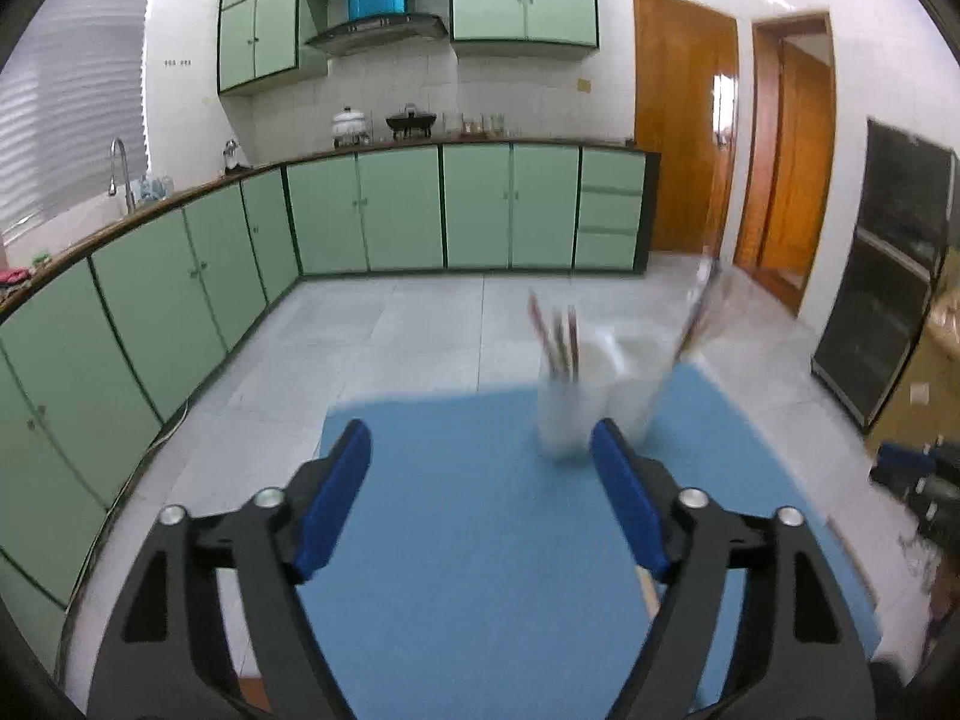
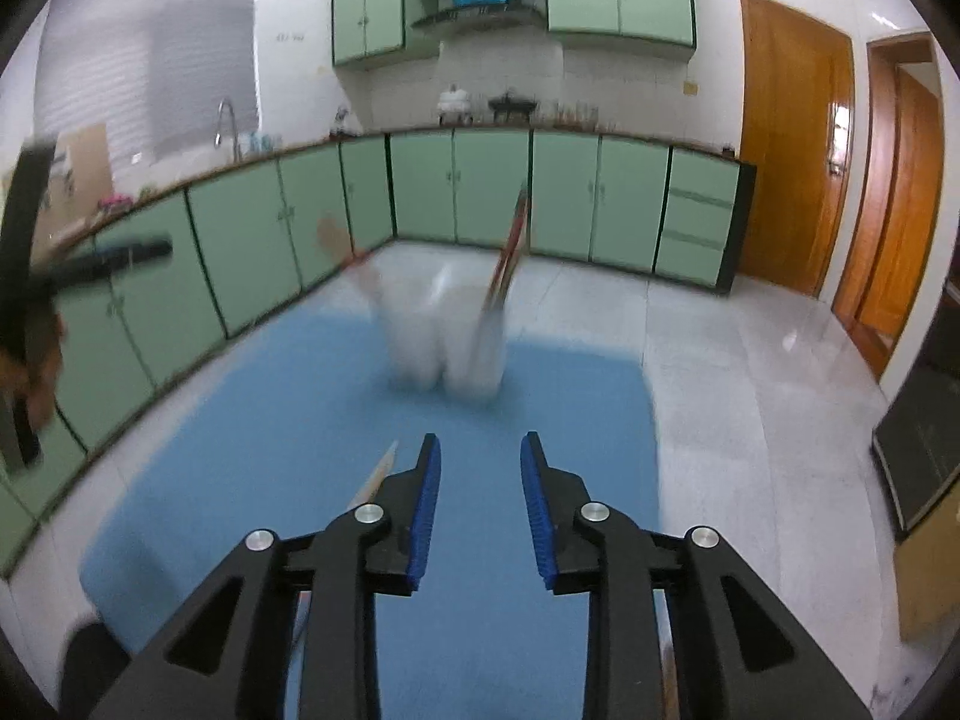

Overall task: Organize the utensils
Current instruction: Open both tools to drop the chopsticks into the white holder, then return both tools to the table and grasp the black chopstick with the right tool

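A white two-compartment utensil holder (image 1: 591,399) stands at the far edge of the blue mat (image 1: 480,540), blurred by motion. Reddish chopsticks (image 1: 555,330) stick out of its left compartment and a tall utensil (image 1: 696,312) leans from the right one. My left gripper (image 1: 480,450) is open and empty above the mat, short of the holder. A pale stick (image 1: 647,591) lies on the mat under its right finger. In the right wrist view the holder (image 2: 447,330) is ahead, and my right gripper (image 2: 480,450) is open and empty. A pale utensil (image 2: 375,477) lies by its left finger.
Green kitchen cabinets (image 1: 420,210) run along the far wall and left side, with a sink tap (image 1: 120,171). Wooden doors (image 1: 684,132) stand at the right. A dark appliance (image 1: 882,276) stands at far right. The left gripper shows at the right view's left edge (image 2: 90,264).
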`<state>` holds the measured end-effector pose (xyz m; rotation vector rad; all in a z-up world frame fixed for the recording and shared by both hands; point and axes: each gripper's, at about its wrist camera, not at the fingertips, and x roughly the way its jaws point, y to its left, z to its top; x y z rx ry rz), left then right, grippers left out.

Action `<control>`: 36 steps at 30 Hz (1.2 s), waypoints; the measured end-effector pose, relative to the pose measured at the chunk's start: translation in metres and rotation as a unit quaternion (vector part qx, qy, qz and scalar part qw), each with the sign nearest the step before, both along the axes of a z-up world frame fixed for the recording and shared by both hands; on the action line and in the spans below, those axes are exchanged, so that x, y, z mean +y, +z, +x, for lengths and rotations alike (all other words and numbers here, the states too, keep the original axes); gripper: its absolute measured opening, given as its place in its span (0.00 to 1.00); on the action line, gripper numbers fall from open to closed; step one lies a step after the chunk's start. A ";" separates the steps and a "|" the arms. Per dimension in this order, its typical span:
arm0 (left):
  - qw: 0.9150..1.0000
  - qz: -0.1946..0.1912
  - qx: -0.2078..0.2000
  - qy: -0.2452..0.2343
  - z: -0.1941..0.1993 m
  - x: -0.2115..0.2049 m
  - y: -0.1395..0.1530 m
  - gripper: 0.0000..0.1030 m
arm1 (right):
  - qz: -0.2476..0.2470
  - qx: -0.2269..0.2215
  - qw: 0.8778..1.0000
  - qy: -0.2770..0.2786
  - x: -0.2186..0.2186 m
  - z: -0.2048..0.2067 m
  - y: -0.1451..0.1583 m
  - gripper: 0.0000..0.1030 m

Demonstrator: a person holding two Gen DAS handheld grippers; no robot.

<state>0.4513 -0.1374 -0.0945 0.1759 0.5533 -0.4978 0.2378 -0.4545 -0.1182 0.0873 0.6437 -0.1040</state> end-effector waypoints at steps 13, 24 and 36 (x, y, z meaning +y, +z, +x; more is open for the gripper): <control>0.997 -0.025 0.071 0.036 -0.117 0.069 -0.115 0.85 | -0.036 0.012 0.999 0.025 0.155 -0.073 -0.135 0.44; 0.995 -0.037 0.088 0.034 -0.125 0.066 -0.132 0.85 | -0.013 0.012 1.000 0.009 0.141 -0.046 -0.144 0.18; 0.996 -0.008 0.091 -0.004 -0.144 -0.006 -0.163 0.85 | 0.013 0.026 0.997 -0.069 0.057 -0.060 -0.146 0.07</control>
